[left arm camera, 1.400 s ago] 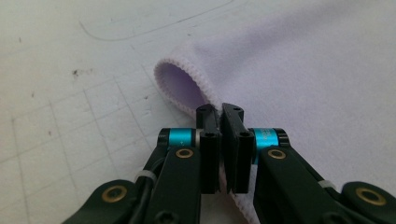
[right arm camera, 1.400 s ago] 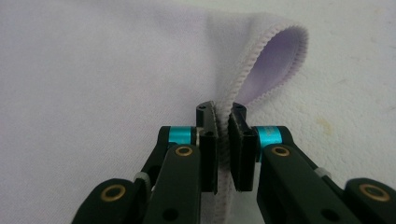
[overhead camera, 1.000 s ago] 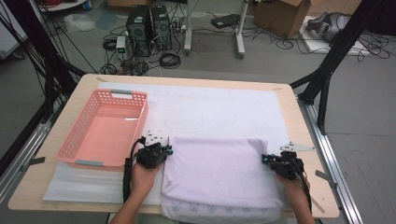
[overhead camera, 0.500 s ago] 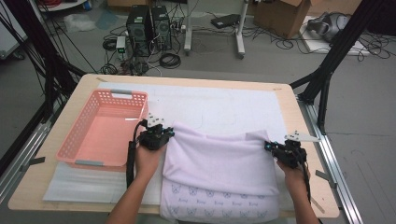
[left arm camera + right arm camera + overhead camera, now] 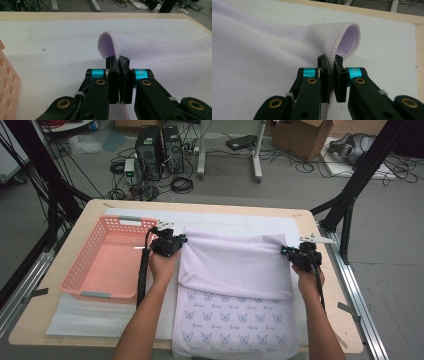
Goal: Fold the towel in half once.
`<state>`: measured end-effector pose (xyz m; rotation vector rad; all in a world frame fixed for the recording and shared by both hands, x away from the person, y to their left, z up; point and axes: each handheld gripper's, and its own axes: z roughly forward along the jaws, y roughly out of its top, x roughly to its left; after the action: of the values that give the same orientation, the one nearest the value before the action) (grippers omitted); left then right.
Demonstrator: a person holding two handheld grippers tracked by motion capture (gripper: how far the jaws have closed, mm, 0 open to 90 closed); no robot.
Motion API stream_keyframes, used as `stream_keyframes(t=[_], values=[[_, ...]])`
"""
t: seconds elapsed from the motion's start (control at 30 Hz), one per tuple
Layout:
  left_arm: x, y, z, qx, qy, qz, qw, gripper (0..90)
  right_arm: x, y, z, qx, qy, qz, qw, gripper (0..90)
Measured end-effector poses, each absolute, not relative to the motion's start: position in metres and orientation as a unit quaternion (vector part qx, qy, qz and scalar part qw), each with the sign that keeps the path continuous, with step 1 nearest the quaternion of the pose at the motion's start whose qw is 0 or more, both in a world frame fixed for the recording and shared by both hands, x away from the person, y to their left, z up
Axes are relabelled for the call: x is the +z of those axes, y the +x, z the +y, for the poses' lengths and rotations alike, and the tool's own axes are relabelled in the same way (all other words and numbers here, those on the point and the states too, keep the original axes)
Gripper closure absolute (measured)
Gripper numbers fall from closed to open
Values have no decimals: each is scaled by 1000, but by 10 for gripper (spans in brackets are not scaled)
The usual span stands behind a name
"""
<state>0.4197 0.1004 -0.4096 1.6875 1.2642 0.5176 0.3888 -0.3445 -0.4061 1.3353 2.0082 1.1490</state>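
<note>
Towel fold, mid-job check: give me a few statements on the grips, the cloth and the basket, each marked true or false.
1. The left gripper is shut on a corner of the towel. True.
2. The right gripper is open and off the cloth. False: its jaws are shut on the towel's stitched edge.
3. The pink basket holds a folded towel. False: nothing lies in it.
4. The lifted plain side of the towel lies folded over the printed side, and the print shows near the person. True.
5. The basket sits at the right gripper's side of the table. False: it sits beside the left gripper.
</note>
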Motion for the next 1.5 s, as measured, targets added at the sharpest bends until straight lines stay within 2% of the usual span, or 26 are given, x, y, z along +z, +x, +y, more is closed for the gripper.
stream_keyframes(t=[0.43, 0.47, 0.5, 0.53, 0.57, 0.7, 0.87, 1.03, 1.23, 1.5], values=[[-416, 448, 106, 205, 687, 512, 473, 862, -407, 424, -337, 409, 503, 723, 239, 854], [-419, 448, 105, 202, 691, 513, 467, 837, -408, 424, -336, 407, 506, 722, 239, 845], [-421, 448, 106, 194, 690, 519, 465, 750, -411, 425, -335, 403, 508, 723, 237, 825], [-422, 448, 106, 180, 689, 524, 467, 654, -413, 425, -335, 398, 515, 724, 229, 784], [-422, 447, 106, 169, 692, 522, 468, 604, -415, 426, -335, 397, 519, 723, 223, 717], [-417, 440, 99, 158, 710, 504, 465, 526, -420, 422, -336, 405, 525, 720, 206, 637], [-416, 426, 97, 149, 706, 489, 490, 538, -420, 412, -337, 406, 526, 725, 180, 590], [-425, 409, 96, 139, 717, 481, 484, 525, -413, 396, -336, 410, 504, 737, 188, 552], [-429, 389, 95, 130, 733, 471, 473, 498, -412, 375, -338, 415, 497, 741, 182, 578], [-436, 363, 100, 129, 733, 466, 478, 506, -422, 348, -342, 409, 483, 757, 165, 614]])
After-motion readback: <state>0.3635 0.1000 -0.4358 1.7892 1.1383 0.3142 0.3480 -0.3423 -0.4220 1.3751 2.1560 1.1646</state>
